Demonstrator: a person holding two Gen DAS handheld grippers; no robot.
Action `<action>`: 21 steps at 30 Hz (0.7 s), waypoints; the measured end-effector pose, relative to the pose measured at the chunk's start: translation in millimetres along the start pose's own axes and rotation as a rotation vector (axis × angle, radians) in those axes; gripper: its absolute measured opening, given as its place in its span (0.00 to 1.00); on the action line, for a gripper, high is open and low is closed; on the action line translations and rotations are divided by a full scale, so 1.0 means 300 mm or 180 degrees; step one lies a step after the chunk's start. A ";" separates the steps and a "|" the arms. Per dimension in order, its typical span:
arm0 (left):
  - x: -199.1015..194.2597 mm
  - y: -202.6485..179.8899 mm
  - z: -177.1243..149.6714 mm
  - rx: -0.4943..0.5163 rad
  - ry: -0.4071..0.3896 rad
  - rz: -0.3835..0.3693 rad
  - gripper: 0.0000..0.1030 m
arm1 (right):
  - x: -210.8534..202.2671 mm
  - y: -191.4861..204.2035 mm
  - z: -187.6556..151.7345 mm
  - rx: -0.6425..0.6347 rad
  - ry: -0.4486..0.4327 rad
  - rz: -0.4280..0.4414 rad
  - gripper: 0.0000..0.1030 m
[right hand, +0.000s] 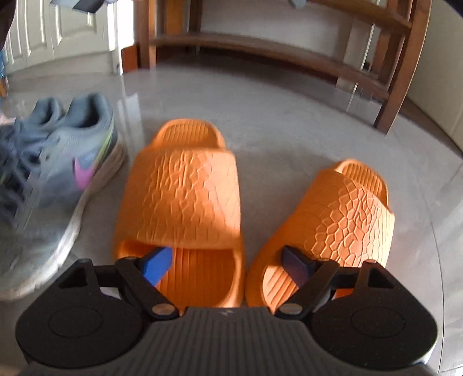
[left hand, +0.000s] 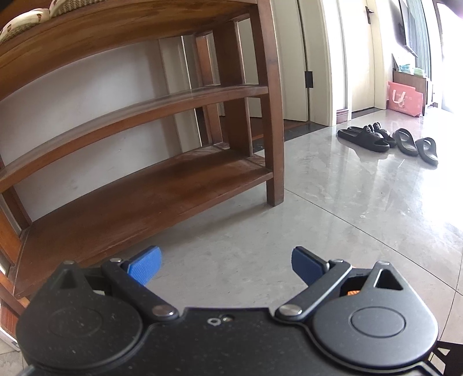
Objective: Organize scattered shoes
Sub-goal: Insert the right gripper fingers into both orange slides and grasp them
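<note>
- The floor (left hand: pixel 332 208) is grey glossy tile, and a brown wooden shoe rack (left hand: pixel 150 185) stands on it against a white wall.
- In my left view the lowest shelf of the rack is bare; at 11 o'clock, on the top board, I see the ends of pale woven slippers (left hand: pixel 31 17).
- At 2 o'clock, well apart from the rack, black slides (left hand: pixel 387 140) lie in a loose row near a doorway, and a pink bag (left hand: pixel 405 99) stands behind them.
- My left gripper (left hand: pixel 225 267) hangs over bare tile with its blue pads (left hand: pixel 146 264) wide apart, and it holds nothing.
- In my right view two orange slides (right hand: pixel 182 199) lie side by side on the floor, with their open toes toward me.
- My right gripper (right hand: pixel 228 264) is spread wide: one pad is over the toe of the left slide, the other over the toe of the right slide (right hand: pixel 341 219). It grips nothing.
- At 9 o'clock blue-grey sneakers (right hand: pixel 55 173) lie just beside the left slide, blurred.
- The rack is at 12 o'clock, beyond the slides.
</note>
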State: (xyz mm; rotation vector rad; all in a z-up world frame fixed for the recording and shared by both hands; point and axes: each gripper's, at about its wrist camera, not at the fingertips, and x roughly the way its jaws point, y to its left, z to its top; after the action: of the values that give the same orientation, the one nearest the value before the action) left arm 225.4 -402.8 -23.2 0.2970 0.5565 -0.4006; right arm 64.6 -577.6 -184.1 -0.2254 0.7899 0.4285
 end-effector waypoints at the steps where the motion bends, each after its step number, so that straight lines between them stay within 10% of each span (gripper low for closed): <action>1: -0.001 0.000 -0.002 0.0013 -0.0003 -0.0005 0.94 | 0.000 -0.010 -0.001 0.0158 -0.0006 -0.0030 0.83; 6: 0.004 0.000 -0.011 0.0056 0.0024 -0.0034 0.95 | -0.001 -0.059 -0.011 0.0896 -0.0117 -0.0081 0.80; 9: 0.000 0.004 -0.011 0.0060 0.0001 -0.0033 0.95 | -0.011 -0.123 -0.022 0.1536 -0.0205 -0.0125 0.47; 12: 0.000 0.005 -0.013 0.0055 0.0005 -0.0035 0.95 | -0.022 -0.160 -0.056 0.2041 -0.0285 -0.0168 0.39; 21: 0.002 0.001 -0.023 0.0084 0.0038 -0.0047 0.95 | 0.014 0.031 -0.007 0.0942 -0.0197 -0.0500 0.69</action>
State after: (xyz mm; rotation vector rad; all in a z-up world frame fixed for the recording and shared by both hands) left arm 222.9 -400.1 -29.2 0.3209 0.5657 -0.4209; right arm 61.7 -568.9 -188.9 0.0025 0.7587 0.1661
